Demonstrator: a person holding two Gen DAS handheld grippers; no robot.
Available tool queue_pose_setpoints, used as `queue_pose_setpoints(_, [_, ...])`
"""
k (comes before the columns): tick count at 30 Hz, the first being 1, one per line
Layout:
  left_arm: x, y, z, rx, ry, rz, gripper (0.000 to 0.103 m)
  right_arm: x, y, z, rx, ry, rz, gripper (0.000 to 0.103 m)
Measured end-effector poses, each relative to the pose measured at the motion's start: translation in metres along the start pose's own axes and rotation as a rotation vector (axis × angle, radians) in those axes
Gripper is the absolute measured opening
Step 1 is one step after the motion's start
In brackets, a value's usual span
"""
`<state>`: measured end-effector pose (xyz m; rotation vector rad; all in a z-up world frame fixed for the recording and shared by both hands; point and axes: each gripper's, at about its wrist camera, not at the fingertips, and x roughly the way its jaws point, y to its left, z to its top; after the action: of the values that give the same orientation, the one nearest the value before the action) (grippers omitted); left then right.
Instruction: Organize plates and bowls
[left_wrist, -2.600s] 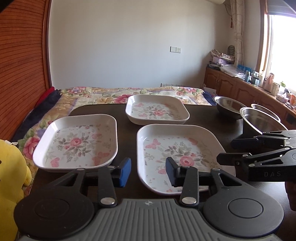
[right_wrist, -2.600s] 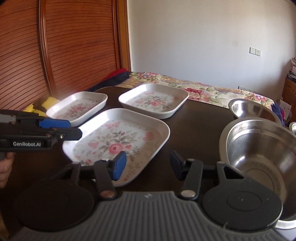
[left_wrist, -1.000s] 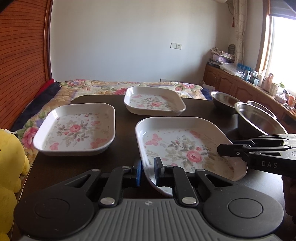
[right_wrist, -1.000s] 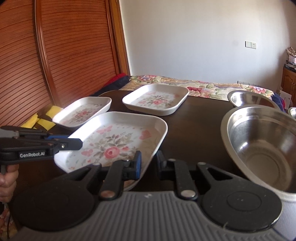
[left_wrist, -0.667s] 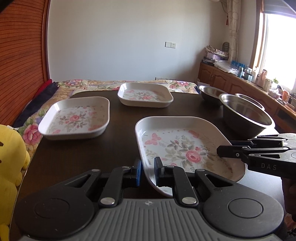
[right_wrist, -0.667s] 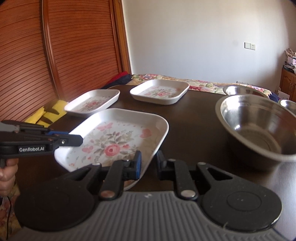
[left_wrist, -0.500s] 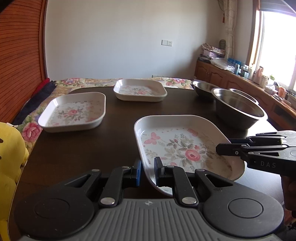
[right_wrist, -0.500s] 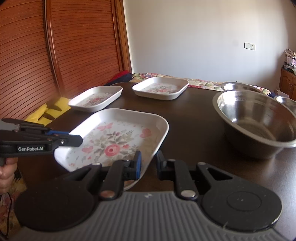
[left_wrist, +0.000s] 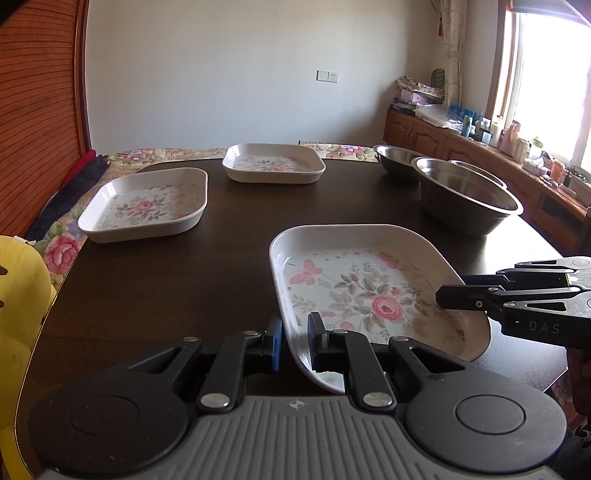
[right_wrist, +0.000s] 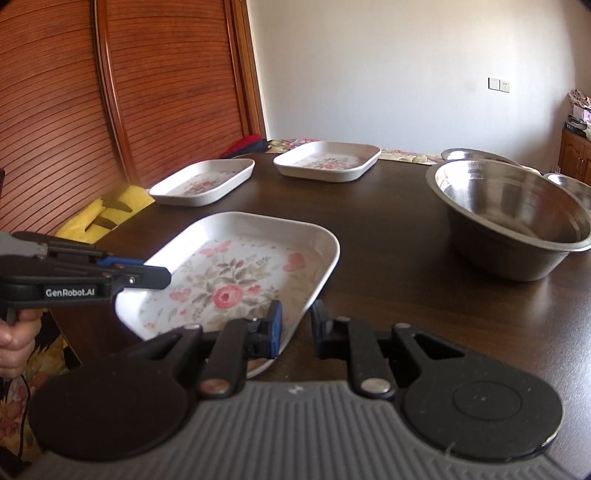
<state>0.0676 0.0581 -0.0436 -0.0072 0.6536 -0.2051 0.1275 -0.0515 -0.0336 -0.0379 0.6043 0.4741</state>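
Floral plate (left_wrist: 373, 291) pinched by both hand-held grippers; right view alone shows a hand (right_wrist: 14, 339).

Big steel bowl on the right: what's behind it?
Behind the large steel bowl sit two more steel bowls: one at the far table edge, and another whose rim just peeks over it. Their lower bodies are hidden, so whether they touch cannot be told.

Dark wooden table (left_wrist: 166, 280), two floral plates (left_wrist: 144, 210) (left_wrist: 273, 166), steel bowls (left_wrist: 465, 195)
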Motion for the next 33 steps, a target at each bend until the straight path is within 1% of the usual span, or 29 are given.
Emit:
queue_pose_setpoints(13, [0.004, 0.002, 0.000, -0.006, 0.010, -0.010, 0.015, 0.001, -0.003, 0.000, 0.013, 0.001, 0.007, 0.020])
queue_pose_setpoints(16, [0.004, 0.003, 0.001, -0.012, 0.013, -0.010, 0.021, -0.001, -0.004, 0.000, 0.015, -0.008, 0.001, 0.021])
queue_pose_setpoints(18, [0.003, 0.005, 0.002, -0.017, 0.008, -0.001, 0.028, -0.004, -0.007, 0.002, 0.018, -0.013, -0.006, 0.021])
queue_pose_setpoints(25, [-0.006, 0.022, 0.012, -0.038, -0.040, 0.033, 0.037, -0.016, -0.019, 0.028, -0.004, -0.066, -0.031, 0.022])
queue_pose_setpoints(29, [-0.010, 0.035, 0.024, -0.044, -0.072, 0.061, 0.039, -0.009, -0.014, 0.047, -0.047, -0.083, -0.018, 0.022])
queue_pose_setpoints(33, [-0.012, 0.051, 0.035, -0.060, -0.113, 0.098, 0.040, 0.005, -0.005, 0.065, -0.088, -0.087, 0.014, 0.022])
